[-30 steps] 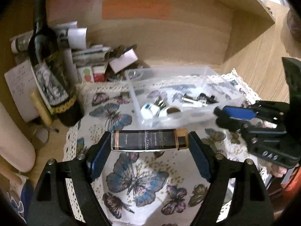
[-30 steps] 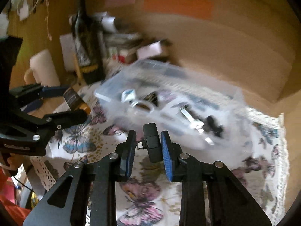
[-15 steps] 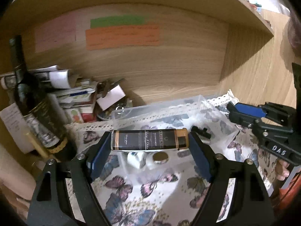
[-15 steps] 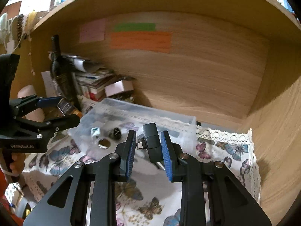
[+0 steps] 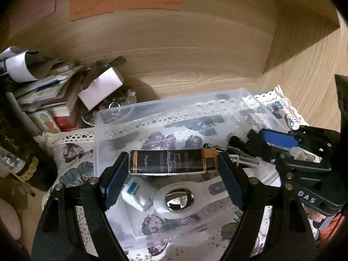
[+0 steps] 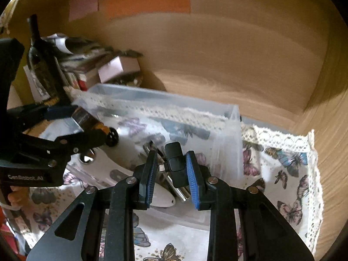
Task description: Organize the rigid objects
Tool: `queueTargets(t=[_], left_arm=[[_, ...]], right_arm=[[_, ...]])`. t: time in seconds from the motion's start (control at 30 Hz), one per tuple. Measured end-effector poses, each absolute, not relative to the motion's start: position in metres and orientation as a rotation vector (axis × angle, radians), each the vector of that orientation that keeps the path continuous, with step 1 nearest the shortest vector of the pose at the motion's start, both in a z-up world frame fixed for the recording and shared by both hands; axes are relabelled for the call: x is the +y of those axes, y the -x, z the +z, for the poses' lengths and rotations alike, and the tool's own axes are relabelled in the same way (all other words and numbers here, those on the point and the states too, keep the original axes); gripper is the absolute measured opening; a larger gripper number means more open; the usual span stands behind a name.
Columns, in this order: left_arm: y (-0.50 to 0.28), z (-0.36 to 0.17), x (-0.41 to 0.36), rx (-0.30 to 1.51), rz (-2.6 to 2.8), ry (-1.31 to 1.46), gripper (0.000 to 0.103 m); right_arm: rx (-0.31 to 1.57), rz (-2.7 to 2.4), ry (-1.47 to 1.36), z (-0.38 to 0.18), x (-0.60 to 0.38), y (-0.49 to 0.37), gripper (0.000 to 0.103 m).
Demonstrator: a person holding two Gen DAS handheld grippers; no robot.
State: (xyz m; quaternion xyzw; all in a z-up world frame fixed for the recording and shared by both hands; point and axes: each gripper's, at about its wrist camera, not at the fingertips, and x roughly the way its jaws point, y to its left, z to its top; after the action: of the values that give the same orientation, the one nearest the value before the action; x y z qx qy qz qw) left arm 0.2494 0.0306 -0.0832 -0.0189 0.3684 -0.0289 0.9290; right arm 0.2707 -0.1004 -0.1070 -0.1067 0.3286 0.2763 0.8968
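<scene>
My left gripper point(image 5: 173, 163) is shut on a dark brown lighter point(image 5: 173, 162) with gold bands, held crosswise above the clear plastic bin point(image 5: 165, 106). It also shows in the right wrist view point(image 6: 90, 120). My right gripper point(image 6: 171, 166) is shut on a small black USB adapter point(image 6: 175, 159), held over the bin's right part point(image 6: 228, 113). In the bin lie a white band with a shiny metal disc point(image 5: 179, 198), a small white box with a blue label point(image 5: 136, 191) and a metal tool point(image 5: 243, 159).
A dark wine bottle point(image 6: 42, 65) stands at the left beside a pile of papers and small boxes point(image 5: 65, 95). A butterfly-print cloth with lace edge point(image 6: 289, 174) covers the shelf floor. Wooden walls close the back and right point(image 5: 217, 50).
Both grippers have moved forward and down, from in front of the bin to over its inside. Each still holds its object.
</scene>
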Motion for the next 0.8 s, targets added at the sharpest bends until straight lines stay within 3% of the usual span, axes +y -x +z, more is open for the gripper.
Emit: queueTargets(t=[0.4,0.6,0.77,0.8], left_arm=[[-0.233,-0.064,0.036,0.711,-0.078,0.07,0.086],[-0.196,-0.033,0.033,0.601,-0.062,0.034,0.088],[-0.156,-0.01,0.03,0.482,-0.035,-0.002,0.096],[-0.148,-0.007,0.03,0.463,-0.029,-0.005,0.097]], right_arm=[[0.66,0.574,0.199,-0.093,-0.106,-0.259,0.03],[0.533,0.56,0.201,-0.061,-0.115,-0.224,0.046],[0.42,0.54,0.151,-0.036,-0.131,-0.189,0.078],[0.399,0.539,0.14,-0.032,-0.134,-0.182,0.08]])
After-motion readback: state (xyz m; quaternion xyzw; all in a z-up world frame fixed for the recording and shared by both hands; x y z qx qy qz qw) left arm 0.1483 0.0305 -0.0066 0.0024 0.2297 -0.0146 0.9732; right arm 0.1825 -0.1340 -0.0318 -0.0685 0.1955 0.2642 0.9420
